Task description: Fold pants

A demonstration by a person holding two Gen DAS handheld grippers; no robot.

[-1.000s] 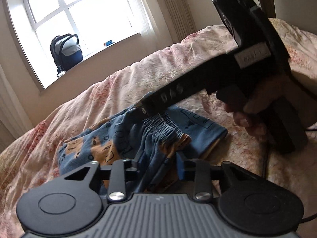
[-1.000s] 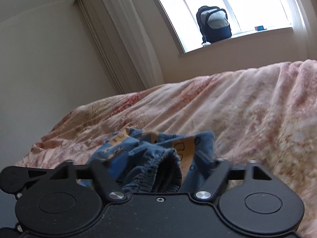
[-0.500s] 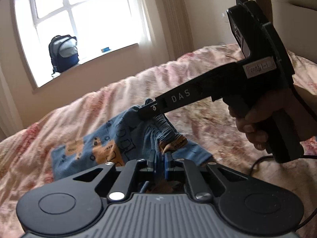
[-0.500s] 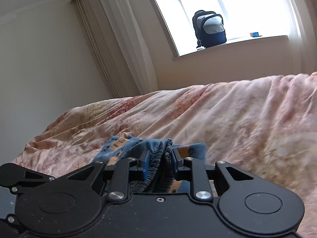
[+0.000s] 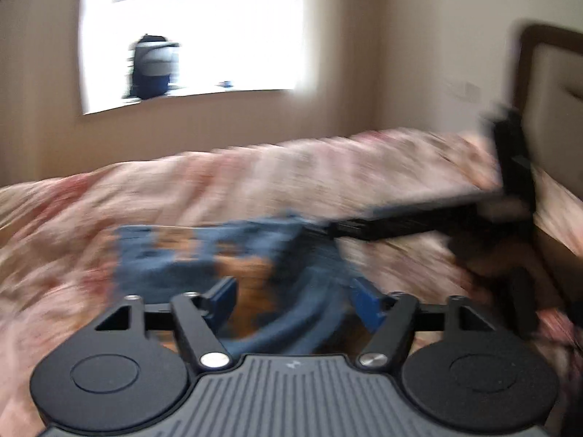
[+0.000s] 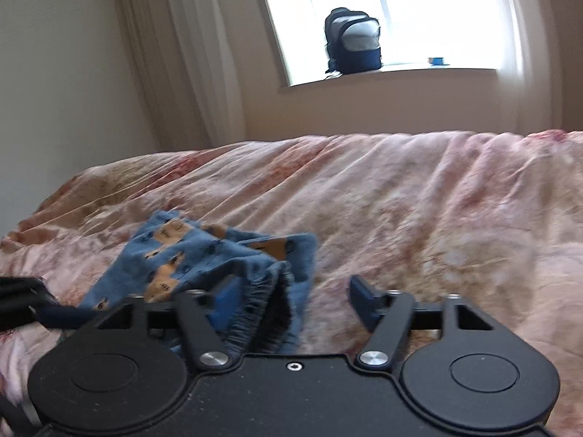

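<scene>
The pants [image 6: 204, 255] are small, blue with orange patches, and lie bunched on the pink floral bedspread [image 6: 419, 200]. In the right wrist view my right gripper [image 6: 295, 298] is open, and the gathered waistband lies loose between its blue pads [image 6: 360, 291]. In the blurred left wrist view my left gripper [image 5: 297, 295] is open too, with pants cloth [image 5: 204, 255] lying between and beyond its pads. The right gripper's black body [image 5: 419, 224] reaches in from the right, its tip at the pants' far edge.
A window [image 6: 382, 11] with a blue and grey backpack [image 6: 353, 42] on its sill faces the bed. A curtain [image 6: 189, 54] hangs left of it. A padded headboard [image 5: 554, 109] stands at the right in the left wrist view.
Both grippers were shut on the waistband half a second ago and now stand open; the pants have dropped onto the bed. The left view has swung and is motion-blurred.
</scene>
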